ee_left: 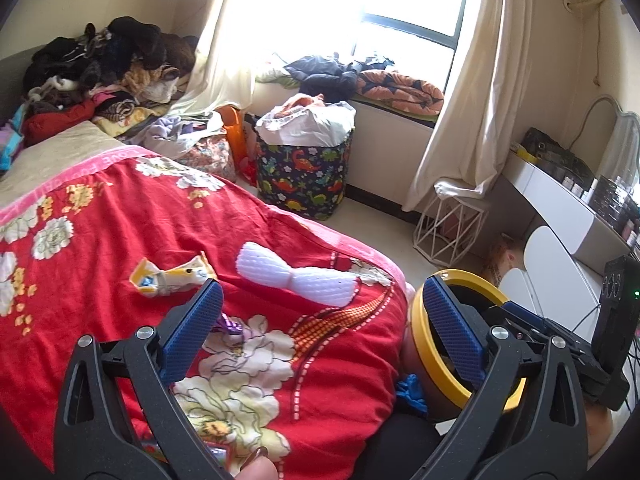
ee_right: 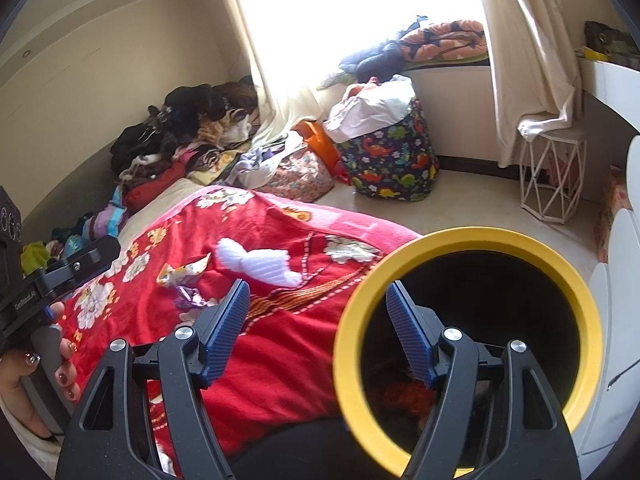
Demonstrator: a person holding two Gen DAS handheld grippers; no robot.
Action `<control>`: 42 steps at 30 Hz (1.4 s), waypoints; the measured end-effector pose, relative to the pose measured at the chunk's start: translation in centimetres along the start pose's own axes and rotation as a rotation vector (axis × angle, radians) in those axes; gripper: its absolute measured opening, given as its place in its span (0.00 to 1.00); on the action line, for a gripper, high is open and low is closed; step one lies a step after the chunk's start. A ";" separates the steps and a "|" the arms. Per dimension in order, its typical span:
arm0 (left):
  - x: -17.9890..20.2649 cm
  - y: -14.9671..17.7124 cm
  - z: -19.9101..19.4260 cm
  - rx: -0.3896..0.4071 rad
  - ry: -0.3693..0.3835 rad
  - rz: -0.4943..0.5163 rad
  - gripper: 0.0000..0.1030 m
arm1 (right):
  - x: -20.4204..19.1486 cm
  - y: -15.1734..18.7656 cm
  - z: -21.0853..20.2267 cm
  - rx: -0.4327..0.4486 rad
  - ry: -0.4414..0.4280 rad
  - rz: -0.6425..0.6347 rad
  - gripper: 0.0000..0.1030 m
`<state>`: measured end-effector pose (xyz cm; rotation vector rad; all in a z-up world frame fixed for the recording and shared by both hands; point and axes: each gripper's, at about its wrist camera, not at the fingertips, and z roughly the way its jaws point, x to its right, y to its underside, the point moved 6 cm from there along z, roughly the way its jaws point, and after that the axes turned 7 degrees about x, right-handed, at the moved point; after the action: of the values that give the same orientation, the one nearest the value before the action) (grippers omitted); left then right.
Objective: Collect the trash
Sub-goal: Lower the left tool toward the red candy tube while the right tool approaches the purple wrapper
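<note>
Left gripper stands wide over the red blanket, nothing between its jaws; a yellow wrapper lies just ahead of its left jaw, a purple wrapper beside that jaw, white foam netting ahead between them; right gripper grips the yellow-rimmed bin, one jaw inside, one outside.

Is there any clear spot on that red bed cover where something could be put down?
Yes: the red blanket lies bare between the pink hem and the yellow wrapper, also beyond the white foam net. It is crowded around the wrapper, net and purple wrapper, and at the clothes pile by the wall.
</note>
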<state>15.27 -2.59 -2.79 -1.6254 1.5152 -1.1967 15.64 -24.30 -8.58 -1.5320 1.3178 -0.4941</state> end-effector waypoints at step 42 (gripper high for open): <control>-12.9 7.2 -3.1 -0.186 -0.186 -0.180 0.86 | -13.2 3.2 10.8 -0.169 -0.209 -0.263 0.66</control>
<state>10.24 9.32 -10.57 -1.9740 1.4210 -0.9865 18.66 -7.58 -11.85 -1.8567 1.0235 -0.3801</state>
